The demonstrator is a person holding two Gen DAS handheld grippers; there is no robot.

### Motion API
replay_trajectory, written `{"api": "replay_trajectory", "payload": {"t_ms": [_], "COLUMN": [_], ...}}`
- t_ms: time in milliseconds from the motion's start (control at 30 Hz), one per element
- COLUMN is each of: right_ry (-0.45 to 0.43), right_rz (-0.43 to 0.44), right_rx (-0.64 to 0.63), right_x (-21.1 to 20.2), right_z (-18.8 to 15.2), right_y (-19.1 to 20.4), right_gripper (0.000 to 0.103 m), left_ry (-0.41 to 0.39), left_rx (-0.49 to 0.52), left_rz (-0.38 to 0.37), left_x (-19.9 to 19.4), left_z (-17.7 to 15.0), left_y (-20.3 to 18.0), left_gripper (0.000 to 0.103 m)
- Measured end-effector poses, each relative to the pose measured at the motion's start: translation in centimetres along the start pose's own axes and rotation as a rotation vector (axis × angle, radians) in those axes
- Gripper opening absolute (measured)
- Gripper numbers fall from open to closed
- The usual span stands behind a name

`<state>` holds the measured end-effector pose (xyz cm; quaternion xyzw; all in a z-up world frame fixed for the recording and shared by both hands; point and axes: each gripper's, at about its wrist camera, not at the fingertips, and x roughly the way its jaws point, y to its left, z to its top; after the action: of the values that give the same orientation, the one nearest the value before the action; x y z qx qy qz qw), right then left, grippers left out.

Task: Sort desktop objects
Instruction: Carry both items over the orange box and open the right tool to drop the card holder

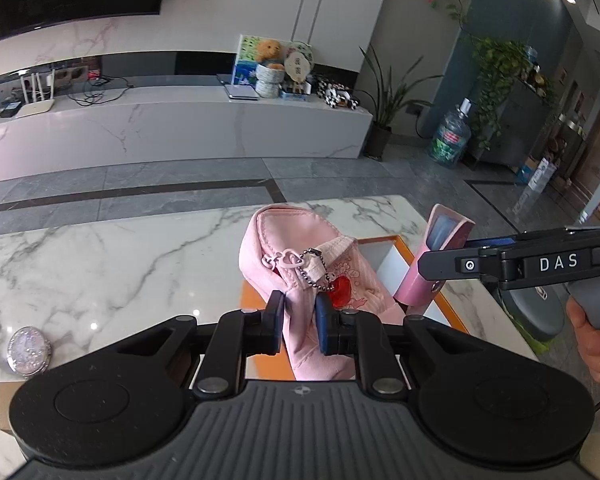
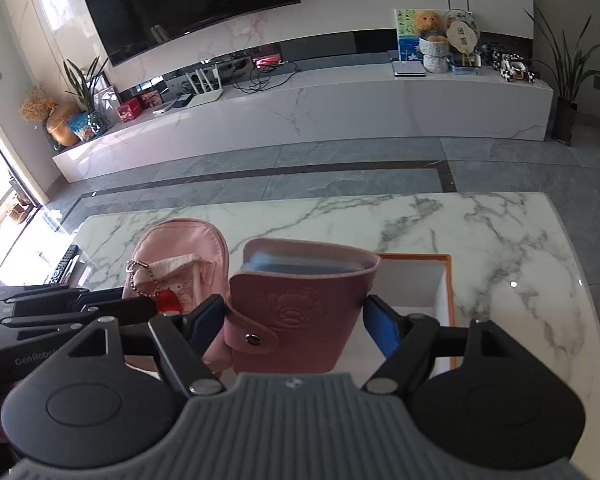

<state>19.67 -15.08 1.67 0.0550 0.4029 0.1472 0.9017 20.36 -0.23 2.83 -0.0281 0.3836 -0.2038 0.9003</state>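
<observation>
My left gripper is shut on a soft pink pouch with a ball chain and a red heart charm, held up over the marble table. My right gripper is shut on a pink leather card holder with a snap tab and blue sleeves inside. Both things hang above an orange-rimmed white tray. In the left wrist view the card holder and the right gripper show at right. In the right wrist view the pouch hangs at left.
A glittery oval compact lies on the table at the left, near a brown box corner. Remote controls rest on a low surface past the table's left edge. A person's hand grips the right handle. Grey tiled floor lies beyond.
</observation>
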Motion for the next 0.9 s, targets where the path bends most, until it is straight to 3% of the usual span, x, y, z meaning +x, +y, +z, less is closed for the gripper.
{"api": "replay_trajectory", "payload": {"t_ms": [367, 667, 700, 733, 767, 800, 900], "right_ry": [0.028, 0.101, 0.109, 0.122, 0.136, 0.139, 0.151], "right_rz": [-0.065, -0.043, -0.033, -0.021, -0.021, -0.023, -0.038], "right_rx": [0.027, -0.033, -0.037, -0.034, -0.022, -0.016, -0.026], "right_x": [2.0, 3.5, 3.7, 4.0, 4.3, 4.5, 5.4], "right_z": [-2.4, -1.9, -1.9, -1.8, -1.6, -1.5, -1.1], "right_y": [-5.9, -6.5, -6.5, -6.5, -6.6, -6.6, -6.6], "right_gripper": [0.077, 0.076, 0.06, 0.017, 0.011, 0.019, 0.021], "left_ry": [0.161, 0.179, 0.181, 0.183, 0.185, 0.184, 0.172], "left_rx": [0.13, 0.234, 0.228, 0.223, 0.22, 0.221, 0.233], "left_rz": [0.001, 0.025, 0.025, 0.027, 0.033, 0.044, 0.075], "left_x": [8.1, 12.1, 12.5, 12.9, 13.3, 13.5, 14.1], "left_z": [-1.5, -2.7, -2.8, -2.9, -3.0, -3.1, -3.2], "left_y": [-4.0, -6.0, -6.0, -5.9, -5.9, -5.9, -6.1], "left_gripper": [0.018, 0.018, 0.018, 0.018, 0.018, 0.018, 0.018]}}
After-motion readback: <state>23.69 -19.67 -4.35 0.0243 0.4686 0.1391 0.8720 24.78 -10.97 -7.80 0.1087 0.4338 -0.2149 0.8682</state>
